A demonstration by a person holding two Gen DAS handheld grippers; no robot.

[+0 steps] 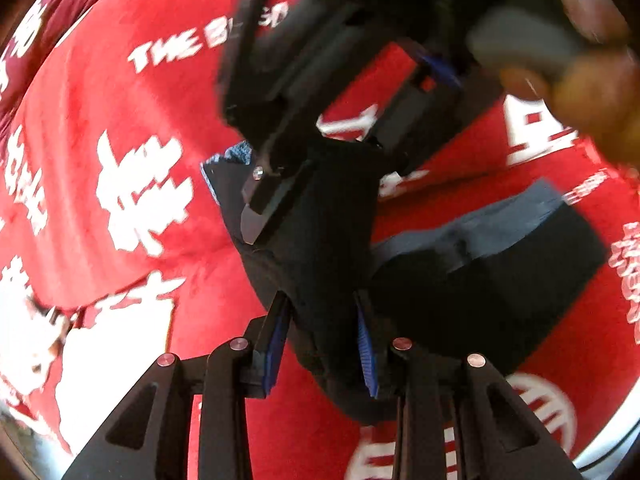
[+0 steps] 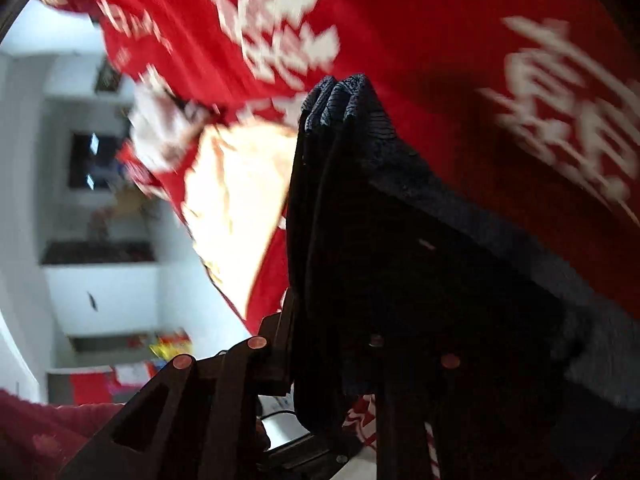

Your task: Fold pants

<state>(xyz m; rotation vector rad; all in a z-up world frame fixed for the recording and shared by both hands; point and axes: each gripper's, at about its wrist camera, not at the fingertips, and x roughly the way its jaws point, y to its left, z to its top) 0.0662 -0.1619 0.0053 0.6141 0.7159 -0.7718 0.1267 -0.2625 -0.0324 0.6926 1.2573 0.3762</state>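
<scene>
The dark navy pants lie partly folded on a red cloth with white lettering. My left gripper has its blue-padded fingers closed on a bunched fold of the pants. The right gripper shows in the left wrist view just beyond, gripping the same dark fabric higher up. In the right wrist view my right gripper is shut on a thick stack of pants layers that hangs over its right finger and hides it. The fabric edge stands up in front of the camera.
The red cloth covers the work surface. A person's hand holds the right gripper at the upper right. White shelves with small items stand beyond the table edge on the left.
</scene>
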